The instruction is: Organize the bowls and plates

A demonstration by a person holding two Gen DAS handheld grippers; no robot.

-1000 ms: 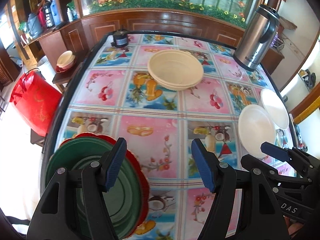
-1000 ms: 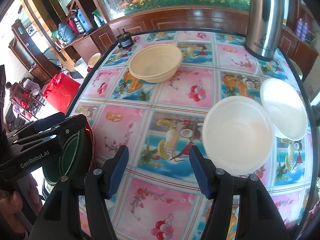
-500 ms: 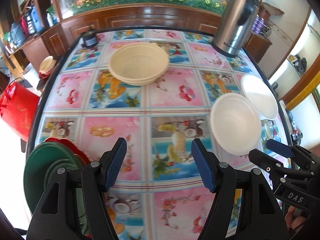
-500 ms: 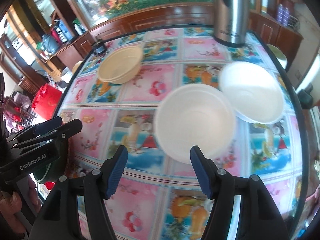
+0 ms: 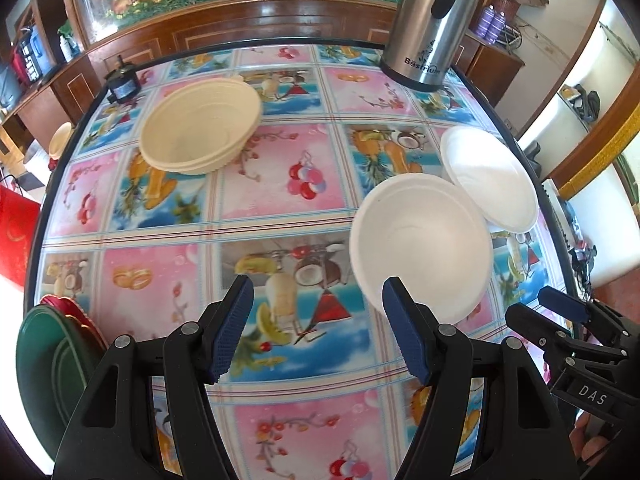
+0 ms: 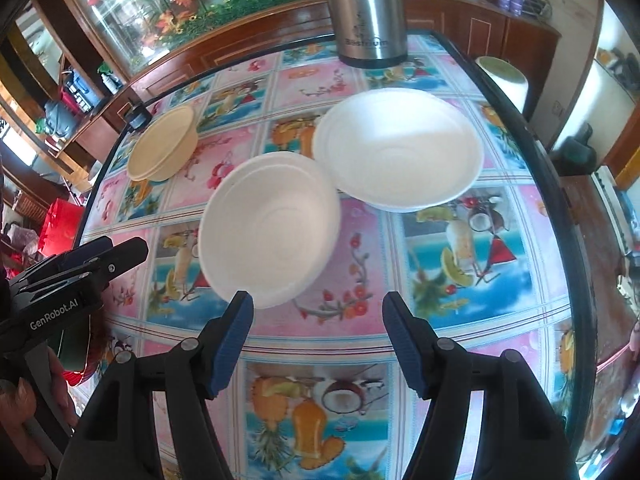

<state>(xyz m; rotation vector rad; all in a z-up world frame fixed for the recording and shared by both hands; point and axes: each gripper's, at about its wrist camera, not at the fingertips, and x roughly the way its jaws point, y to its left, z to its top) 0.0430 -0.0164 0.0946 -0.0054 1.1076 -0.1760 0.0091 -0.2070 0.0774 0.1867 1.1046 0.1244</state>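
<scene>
Fruit-patterned tablecloth point(image 5: 280, 184) covers the whole table, dark wood cabinets and a planted glass case behind it. Far left, at the table's near corner, a green plate point(image 5: 52, 364) sits on a red plate point(image 5: 76, 312), whose rim peeks out behind. Next, toward the back left, a small black jar point(image 5: 122, 84) stands by the edge, and just in front of it the cream bowls point(image 5: 200, 126) sit nested, tilted a little. Centre front, the left gripper point(image 5: 318, 332) hovers over the cloth with its blue fingers point(image 5: 234, 332) spread wide and nothing between them. To its right sits the white bowl point(image 5: 420, 244), its near rim close to the right-hand finger tip; whether they touch, I cannot tell. Behind that bowl and touching its rim, the white plate point(image 5: 492, 180) lies near the right edge. Back right, a steel flask point(image 5: 436, 20) stands upright. From the other side, the right gripper point(image 6: 318, 336) also hangs released, empty, with the white bowl point(image 6: 270, 226) just beyond its left finger and the white plate point(image 6: 398, 144) further back.
</scene>
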